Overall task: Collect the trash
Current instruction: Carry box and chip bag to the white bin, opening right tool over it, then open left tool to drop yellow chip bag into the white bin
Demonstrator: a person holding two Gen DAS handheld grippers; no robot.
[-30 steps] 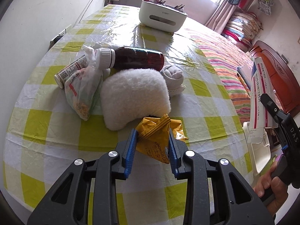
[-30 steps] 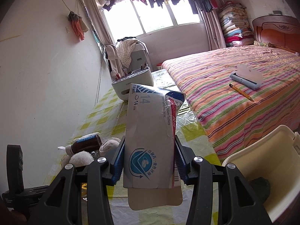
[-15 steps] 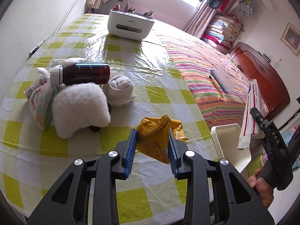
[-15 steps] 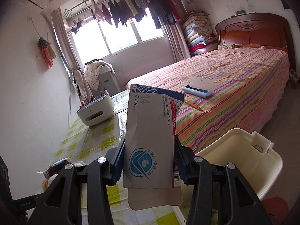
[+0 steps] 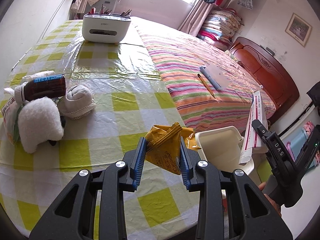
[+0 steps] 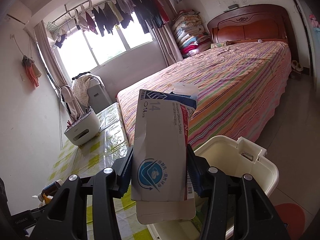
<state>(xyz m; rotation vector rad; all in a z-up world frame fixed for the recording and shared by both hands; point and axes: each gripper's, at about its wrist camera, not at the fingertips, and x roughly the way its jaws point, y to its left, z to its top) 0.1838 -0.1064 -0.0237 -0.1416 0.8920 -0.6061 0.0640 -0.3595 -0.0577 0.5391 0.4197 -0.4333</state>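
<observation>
In the left wrist view, the left gripper (image 5: 162,156) is clamping a crumpled yellow sandwich-cracker wrapper (image 5: 170,146) between its blue pads, low in the centre of the frame, exactly as it was a second ago. The background is sliding leftward compared with the earlier frames: the brown medicine bottle (image 5: 41,88), the fluffy white plush (image 5: 40,122) and the rolled white sock (image 5: 77,102) are now sitting at the left edge on the yellow-checked tablecloth (image 5: 112,80), while the cream plastic bin (image 5: 222,148), barely seen before, is now showing just right of the wrapper, beyond the table edge. At the right edge, the right gripper (image 5: 260,132) is holding a tablet box (image 5: 255,124) upright above that bin, with a hand (image 5: 269,196) on its handle. In the right wrist view, the right gripper (image 6: 160,172) is squeezing the flattened white and blue calcium tablet box (image 6: 162,150) in the centre of the frame; its jaws have just been opening slightly, yet the pads are still pressing on the box. The bin (image 6: 266,172) is now filling the lower right, directly behind the box, larger than half a second ago, and the striped bed (image 6: 230,80) is spanning the middle.
</observation>
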